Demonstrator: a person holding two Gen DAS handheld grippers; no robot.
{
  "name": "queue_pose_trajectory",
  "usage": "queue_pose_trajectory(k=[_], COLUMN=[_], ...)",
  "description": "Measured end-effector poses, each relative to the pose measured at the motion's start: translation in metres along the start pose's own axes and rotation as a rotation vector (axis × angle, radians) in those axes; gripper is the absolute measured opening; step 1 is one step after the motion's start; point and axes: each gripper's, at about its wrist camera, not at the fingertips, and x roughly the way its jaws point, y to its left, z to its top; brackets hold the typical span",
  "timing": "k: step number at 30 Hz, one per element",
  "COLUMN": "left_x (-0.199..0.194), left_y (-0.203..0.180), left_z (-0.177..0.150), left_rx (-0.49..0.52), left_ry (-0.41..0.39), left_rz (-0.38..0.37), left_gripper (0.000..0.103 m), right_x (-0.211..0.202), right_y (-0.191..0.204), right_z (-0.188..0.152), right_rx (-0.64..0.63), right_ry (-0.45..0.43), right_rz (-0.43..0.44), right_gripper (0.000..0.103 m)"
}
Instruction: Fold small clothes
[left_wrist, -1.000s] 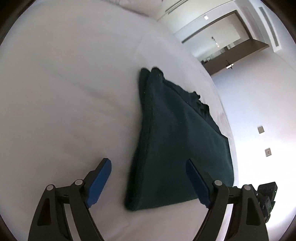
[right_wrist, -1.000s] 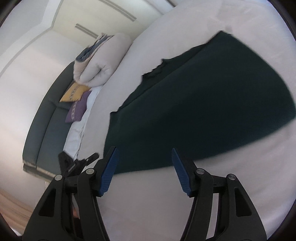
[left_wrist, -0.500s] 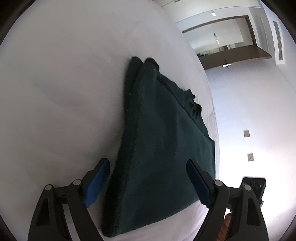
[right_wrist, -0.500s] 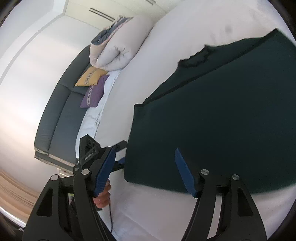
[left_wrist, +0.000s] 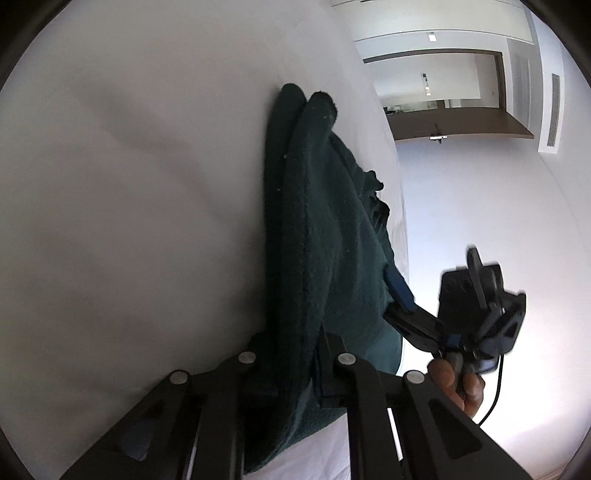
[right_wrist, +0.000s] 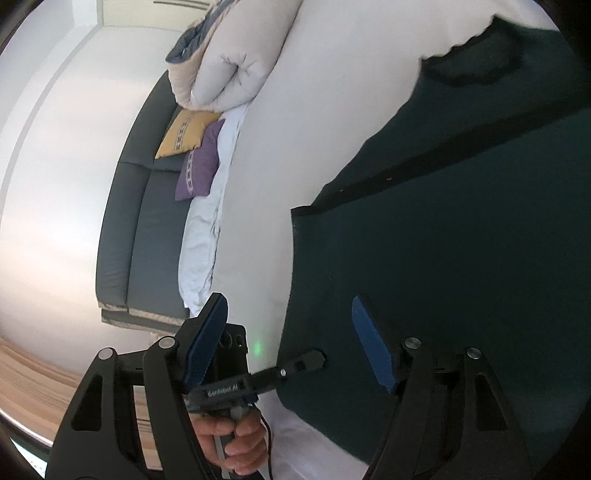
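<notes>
A dark green folded garment (left_wrist: 325, 236) lies on the white bed (left_wrist: 129, 184); it also fills the right of the right wrist view (right_wrist: 443, 258). My left gripper (left_wrist: 295, 350) is shut on the garment's near corner, the cloth bunched between the black fingers. It shows in the right wrist view (right_wrist: 310, 360) pinching the garment's edge. My right gripper (right_wrist: 291, 343) is open, its blue pads (right_wrist: 373, 347) spread over the garment's near edge. It appears in the left wrist view (left_wrist: 399, 291) at the garment's right edge.
A rolled duvet (right_wrist: 229, 62) lies at the head of the bed. A dark sofa (right_wrist: 136, 206) with a yellow cushion (right_wrist: 184, 133) and a purple cushion (right_wrist: 201, 162) stands beside it. A doorway (left_wrist: 443, 88) opens beyond the bed.
My left gripper moved forward onto the garment's corner and closed on it. My right gripper moved closer to the garment's edge and stays open.
</notes>
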Motion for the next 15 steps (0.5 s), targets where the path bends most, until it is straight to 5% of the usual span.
queue_pose_trajectory(k=[5,15], left_x=[-0.005,-0.005], left_y=[-0.009,-0.07], left_z=[-0.002,-0.003], left_rx=[0.017,0.119], left_ry=[-0.026,-0.057], left_rz=[-0.011,0.019], left_gripper=[0.011,0.011], right_x=[0.038,0.018], right_y=[-0.013,-0.035], right_z=[0.009,0.022], right_rx=[0.008,0.075], right_ry=[0.074,0.016], right_rz=[-0.093,0.036], right_gripper=[0.07,0.073])
